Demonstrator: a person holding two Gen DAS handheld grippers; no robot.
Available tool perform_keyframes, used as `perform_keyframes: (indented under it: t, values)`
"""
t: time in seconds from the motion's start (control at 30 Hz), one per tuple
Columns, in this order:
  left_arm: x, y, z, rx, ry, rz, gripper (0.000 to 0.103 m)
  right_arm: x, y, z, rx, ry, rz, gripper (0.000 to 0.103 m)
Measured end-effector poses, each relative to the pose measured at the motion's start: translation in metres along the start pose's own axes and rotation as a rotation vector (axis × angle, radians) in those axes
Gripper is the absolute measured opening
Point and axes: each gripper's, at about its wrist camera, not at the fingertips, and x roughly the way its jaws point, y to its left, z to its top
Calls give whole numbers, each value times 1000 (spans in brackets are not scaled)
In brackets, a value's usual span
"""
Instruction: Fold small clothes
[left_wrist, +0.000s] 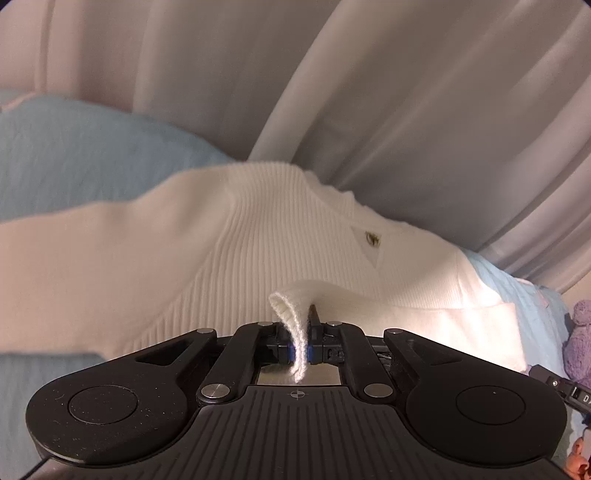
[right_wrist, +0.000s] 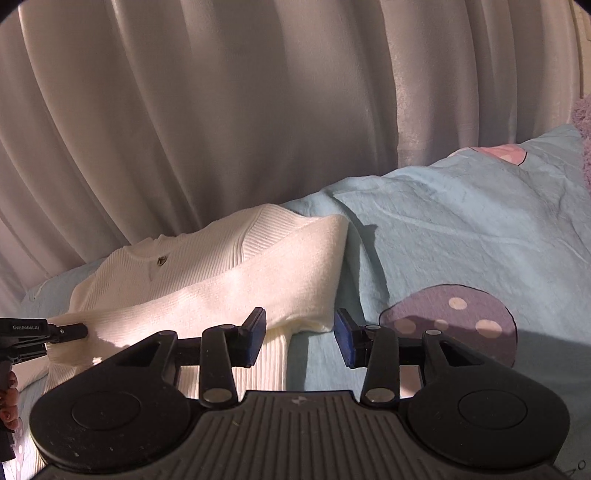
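Observation:
A white ribbed knit sweater (left_wrist: 229, 258) lies on a light blue sheet, with a small dark button near its neckline. My left gripper (left_wrist: 301, 343) is shut on a fold of the sweater's edge, which sticks out between the pads. In the right wrist view the sweater (right_wrist: 229, 280) lies spread to the left, one sleeve folded across its body. My right gripper (right_wrist: 300, 339) is open and empty, just above the sweater's lower right corner. The left gripper (right_wrist: 70, 330) shows at the far left edge, at the sweater's side.
The light blue bed sheet (right_wrist: 461, 229) with a purple mushroom print (right_wrist: 450, 317) stretches to the right. Pale curtains (right_wrist: 258, 110) hang close behind the bed. A purple plush thing (left_wrist: 580, 343) sits at the right edge of the left wrist view.

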Motion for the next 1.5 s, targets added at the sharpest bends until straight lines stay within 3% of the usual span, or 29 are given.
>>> perform_keyframes:
  t: [0.17,0.33,0.4,0.47,0.57,0.67,0.73,0.9,0.97,1.07,1.2,1.27,1.3,1.37,1.5]
  values:
    - [-7,-19,22,182,-97,181,7,25,4,14,16,22,5,44]
    - [5,-1,29,91,-48,148,7,55,12,20,-10,56,-17,43]
    - [5,5,29,83,-37,145,7,59,13,21,-15,56,-3,22]
    - [7,9,30,76,-30,140,7,57,21,21,-88,19,-22,10]
    - [9,9,30,75,-30,123,8,49,28,21,-185,-59,-114,8]
    - [14,5,30,82,-39,126,8,57,24,21,-195,-25,-197,8]
    - [19,3,29,86,-40,159,13,61,20,19,-204,10,-201,8]
    - [7,12,22,50,-93,269,38,27,11,21,-144,-125,-213,15]
    - [-6,12,18,26,-143,296,42,21,16,24,-110,-143,-143,15]
    - [-15,3,9,7,-191,206,54,28,40,19,-124,-94,2,15]
    - [8,-15,-1,35,-123,86,72,63,67,8,-38,33,242,15]
    - [19,-16,-7,21,-113,75,76,80,64,1,33,66,255,15]
    - [22,-15,-9,18,-120,82,77,86,58,-2,66,71,243,10]
    - [23,-14,-10,37,-140,109,77,83,36,-4,104,31,236,1]
    - [20,-10,-10,51,-132,121,77,64,-6,-5,125,-39,183,0]
